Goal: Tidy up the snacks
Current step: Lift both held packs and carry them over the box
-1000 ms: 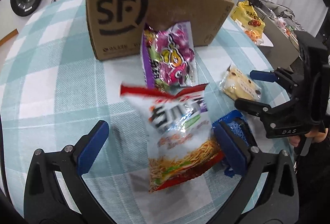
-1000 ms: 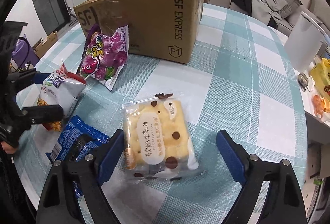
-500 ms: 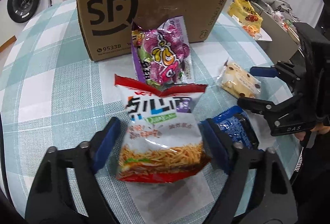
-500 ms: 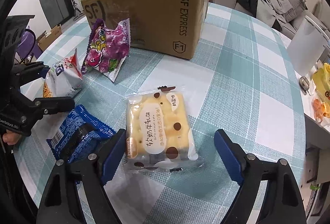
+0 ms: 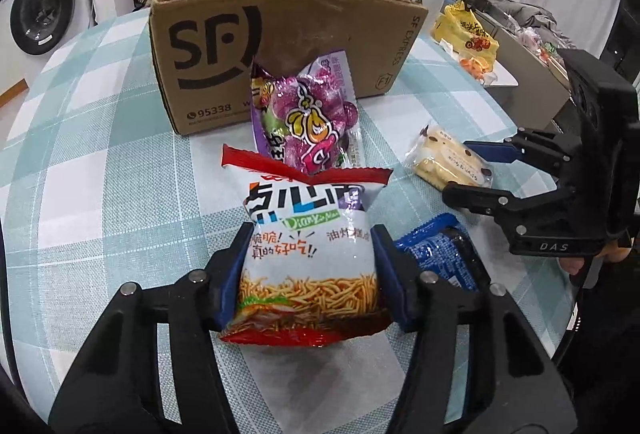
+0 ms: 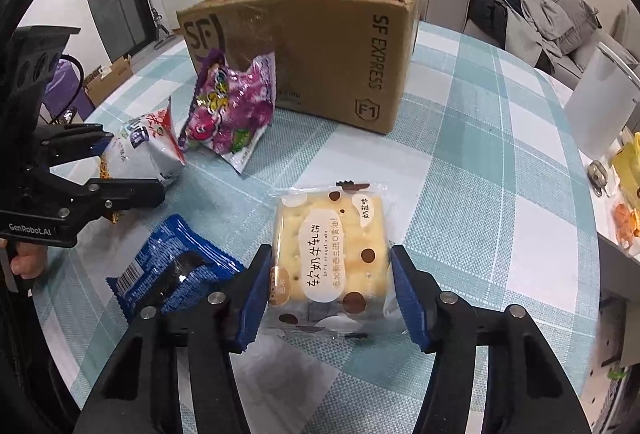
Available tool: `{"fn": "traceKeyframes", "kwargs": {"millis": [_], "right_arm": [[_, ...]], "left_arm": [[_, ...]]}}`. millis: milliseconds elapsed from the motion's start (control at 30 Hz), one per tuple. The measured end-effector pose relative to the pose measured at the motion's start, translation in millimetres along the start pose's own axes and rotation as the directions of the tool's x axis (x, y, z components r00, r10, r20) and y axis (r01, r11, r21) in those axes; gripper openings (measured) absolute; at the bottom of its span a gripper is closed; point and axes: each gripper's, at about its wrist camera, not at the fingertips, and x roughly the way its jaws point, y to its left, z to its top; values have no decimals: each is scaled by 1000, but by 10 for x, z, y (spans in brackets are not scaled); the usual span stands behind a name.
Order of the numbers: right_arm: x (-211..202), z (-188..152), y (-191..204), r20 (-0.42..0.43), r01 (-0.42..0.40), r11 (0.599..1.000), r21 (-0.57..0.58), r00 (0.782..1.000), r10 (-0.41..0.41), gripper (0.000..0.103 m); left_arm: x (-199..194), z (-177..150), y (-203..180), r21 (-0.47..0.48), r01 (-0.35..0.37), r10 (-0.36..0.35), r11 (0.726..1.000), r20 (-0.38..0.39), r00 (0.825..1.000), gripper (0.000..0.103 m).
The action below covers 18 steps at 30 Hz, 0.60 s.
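Both grippers have just been closing, each onto a snack packet on the checked table (image 5: 100, 162)

The noodle-snack bag (image 5: 308, 254) lies flat with its long axis running away from the left gripper (image 5: 310, 276), red top seam toward the cardboard box (image 5: 280, 46); blue pads press its two sides low down. The nougat cracker pack (image 6: 330, 258) (squarish, print reading sideways) lies flat between the right gripper (image 6: 330, 292) pads, which touch its left and right edges. A blue biscuit packet (image 6: 176, 274) sits just beside the right gripper's left finger, between the two held packets. The purple candy bag (image 5: 304, 122) leans against the box front, just beyond the noodle bag. Bare cloth lies open to the right of the cracker pack
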Motion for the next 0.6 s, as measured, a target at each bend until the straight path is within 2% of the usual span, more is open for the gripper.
{"fn": "traceKeyframes", "kwargs": {"millis": [333, 600], "right_arm": [[-240, 93, -40, 110, -37, 998, 46, 993, 32, 58], [-412, 177, 8, 192, -63, 994, 90, 980, 45, 58]], "left_arm": [[-277, 90, 71, -15, 14, -12, 1000, 95, 995, 55], [-569, 165, 173, -49, 9, 0, 999, 187, 982, 55]]}}
